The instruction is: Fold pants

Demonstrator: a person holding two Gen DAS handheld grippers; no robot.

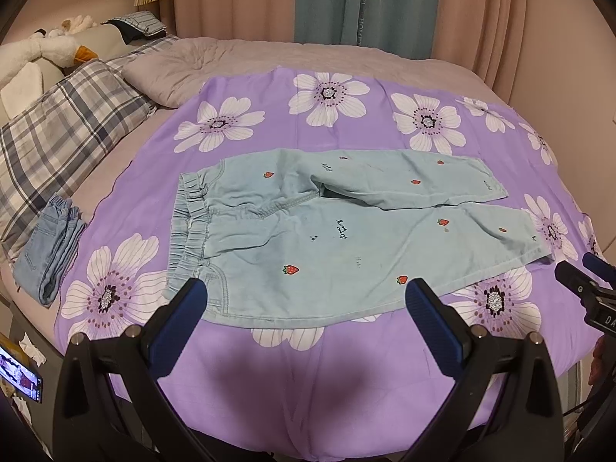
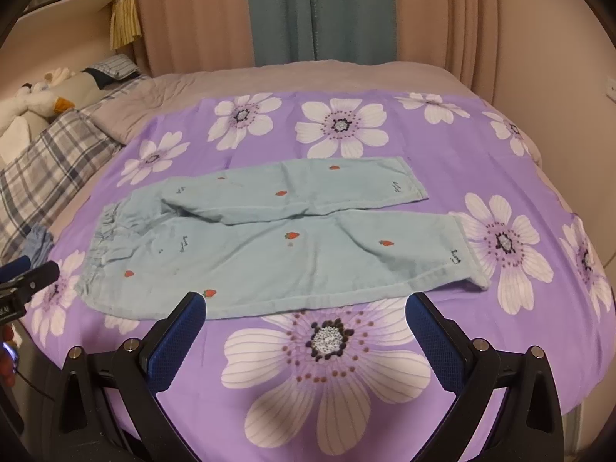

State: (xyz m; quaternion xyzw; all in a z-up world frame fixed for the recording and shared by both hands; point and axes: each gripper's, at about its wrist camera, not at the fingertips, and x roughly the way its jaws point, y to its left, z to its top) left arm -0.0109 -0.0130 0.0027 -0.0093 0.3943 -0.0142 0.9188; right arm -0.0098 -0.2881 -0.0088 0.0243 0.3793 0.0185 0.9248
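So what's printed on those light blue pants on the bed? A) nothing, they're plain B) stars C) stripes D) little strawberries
D: small red strawberries with green tops dot the light blue pants, which lie flat on the purple flowered sheet.

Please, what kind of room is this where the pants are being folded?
Most likely a bedroom at home. The light blue pants lie on a bed covered by a purple flowered sheet, with a plaid pillow and plush toys at its head and curtains behind.
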